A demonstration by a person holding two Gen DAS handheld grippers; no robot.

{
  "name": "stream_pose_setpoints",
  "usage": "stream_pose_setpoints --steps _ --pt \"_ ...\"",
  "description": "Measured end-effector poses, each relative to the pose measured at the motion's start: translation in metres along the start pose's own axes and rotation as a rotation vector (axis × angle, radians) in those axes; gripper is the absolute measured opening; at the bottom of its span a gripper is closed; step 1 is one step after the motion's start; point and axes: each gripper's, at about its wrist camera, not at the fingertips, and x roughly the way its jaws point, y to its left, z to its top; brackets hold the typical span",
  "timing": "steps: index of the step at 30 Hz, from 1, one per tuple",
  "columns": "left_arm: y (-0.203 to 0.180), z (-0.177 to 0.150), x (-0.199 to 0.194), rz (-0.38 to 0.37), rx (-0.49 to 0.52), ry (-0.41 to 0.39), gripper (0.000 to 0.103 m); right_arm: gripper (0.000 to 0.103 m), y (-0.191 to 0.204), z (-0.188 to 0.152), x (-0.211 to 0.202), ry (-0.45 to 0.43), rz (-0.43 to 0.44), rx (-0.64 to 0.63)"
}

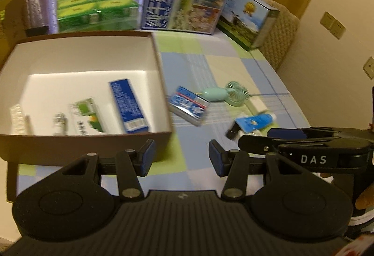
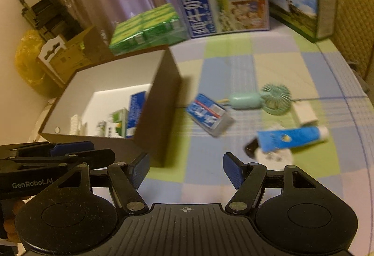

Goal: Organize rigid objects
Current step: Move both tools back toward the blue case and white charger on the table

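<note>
A brown open box (image 1: 161,61) (image 2: 163,92) with a white inside holds a blue carton (image 1: 128,106) (image 2: 135,113), a green-and-white carton (image 1: 86,118) (image 2: 116,125) and small items. On the checked cloth to its right lie a blue-and-white pack (image 1: 189,105) (image 2: 210,114), a mint hand fan (image 1: 224,92) (image 2: 261,99), a blue tube (image 1: 254,121) (image 2: 292,137) and a small black object (image 1: 231,132) (image 2: 251,148). My left gripper (image 1: 181,159) is open and empty by the box's near right corner. My right gripper (image 2: 185,170) is open and empty, short of the loose items.
A green multipack (image 1: 95,8) (image 2: 147,29), a large blue milk carton box (image 1: 184,1) (image 2: 222,1) and a second printed box (image 1: 250,15) (image 2: 303,1) stand at the back. A white block (image 1: 257,105) (image 2: 303,112) lies near the fan. A cardboard box (image 2: 67,54) stands at left.
</note>
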Motion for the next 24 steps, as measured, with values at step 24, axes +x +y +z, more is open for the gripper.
stream_pose_setpoints --steps 24 --pt "-0.102 0.008 0.083 0.028 -0.009 0.078 0.045 0.066 -0.160 0.002 -0.022 0.026 -0.141 0.094"
